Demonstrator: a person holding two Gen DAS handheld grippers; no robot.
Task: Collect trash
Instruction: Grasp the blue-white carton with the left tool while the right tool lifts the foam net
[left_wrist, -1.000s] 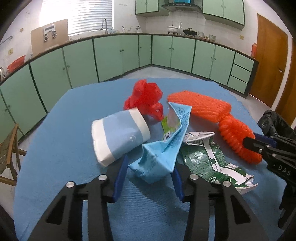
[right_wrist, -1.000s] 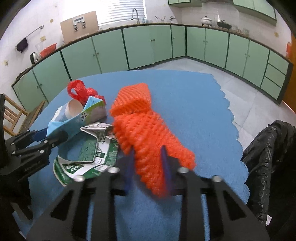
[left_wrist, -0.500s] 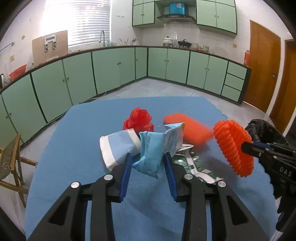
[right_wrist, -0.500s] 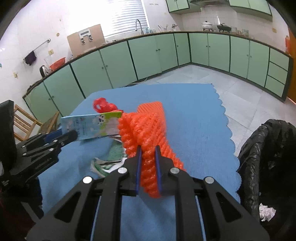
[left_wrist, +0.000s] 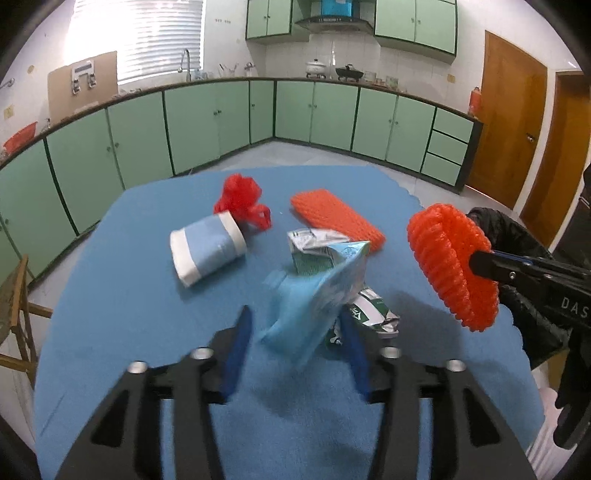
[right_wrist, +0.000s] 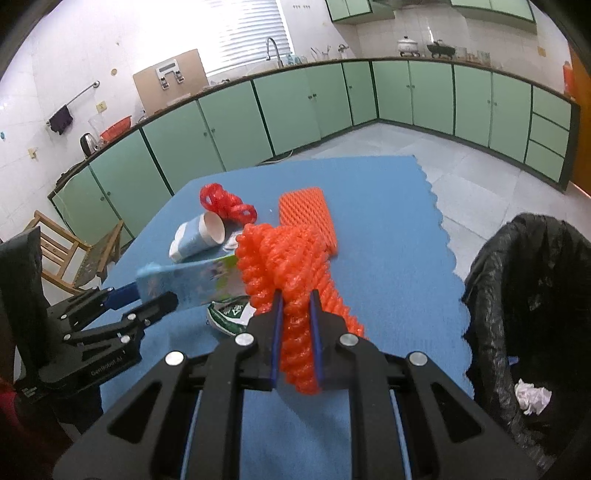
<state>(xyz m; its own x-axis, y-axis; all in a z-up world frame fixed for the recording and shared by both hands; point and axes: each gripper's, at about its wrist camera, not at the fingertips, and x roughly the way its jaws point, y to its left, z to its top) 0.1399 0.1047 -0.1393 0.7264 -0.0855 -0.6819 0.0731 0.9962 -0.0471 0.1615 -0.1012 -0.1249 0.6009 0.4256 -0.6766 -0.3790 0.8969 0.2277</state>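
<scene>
1. Blue-covered table: seen in both wrist views; all loose items lie on it.

2. Pale blue paper cup with white rims: lying on its side, at ten o'clock from the left gripper.

3. Knotted red plastic bag: just beyond the cup, touching its rim.

4. Left gripper: its fingers are opening, set wide apart. A crumpled light blue carton, blurred, is seen between them; whether a pad still touches it cannot be told.

5. Flattened green-and-white carton: on the table behind and under the blue carton, at twelve o'clock from the left gripper.

6. Flat orange foam net sleeve: lying at one o'clock, beyond the green carton.

7. Right gripper: fingers clamped on a bunched orange foam net, which is lifted clear of the table.

8. Bin lined with a black plastic bag: beside the table edge at three o'clock from the right gripper; crumpled white paper lies inside.
</scene>
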